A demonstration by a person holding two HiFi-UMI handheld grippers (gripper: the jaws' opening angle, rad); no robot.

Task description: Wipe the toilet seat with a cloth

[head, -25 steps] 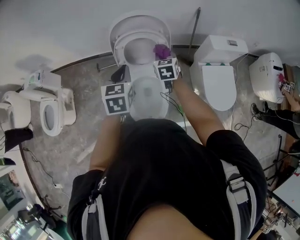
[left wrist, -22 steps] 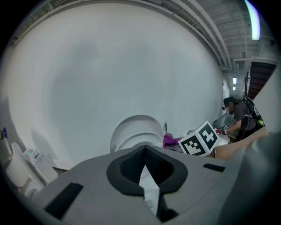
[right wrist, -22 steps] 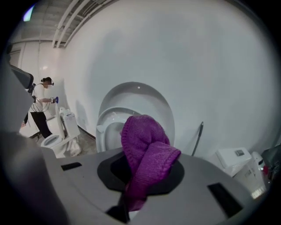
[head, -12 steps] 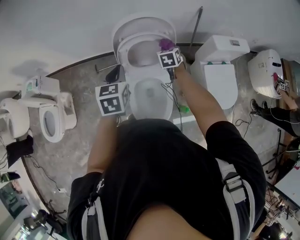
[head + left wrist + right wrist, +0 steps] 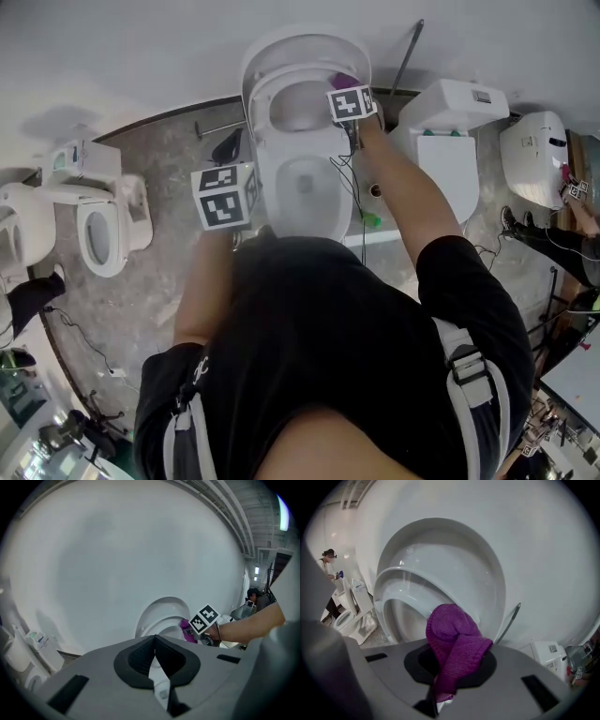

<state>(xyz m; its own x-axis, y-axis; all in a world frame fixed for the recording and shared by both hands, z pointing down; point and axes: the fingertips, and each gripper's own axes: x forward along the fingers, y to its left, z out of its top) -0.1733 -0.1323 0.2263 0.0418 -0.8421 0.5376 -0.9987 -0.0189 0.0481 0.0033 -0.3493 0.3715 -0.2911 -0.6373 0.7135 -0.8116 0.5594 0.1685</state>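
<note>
— Cloth (image 5: 343,81) first, head view: purple, knitted, up at the right edge of the raised white oval toilet seat (image 5: 265,94), pinched in the right gripper (image 5: 347,89). Why so high?
— Probably to meet the ring where it tilts toward the white plastic lid (image 5: 309,39). Touching or just short: cannot tell.
— Left gripper view?
— Shows the left gripper (image 5: 154,639) closed on nothing, pads together, well short of the seat. Likely parked out of the way.
— Right gripper view?
— Clamped on the cloth's lower end; bunched top flopping forward, seemingly as a wiping pad.
— Any writing?
— None legible. Only black-and-white square markers on the marker cube (image 5: 204,618).
</note>
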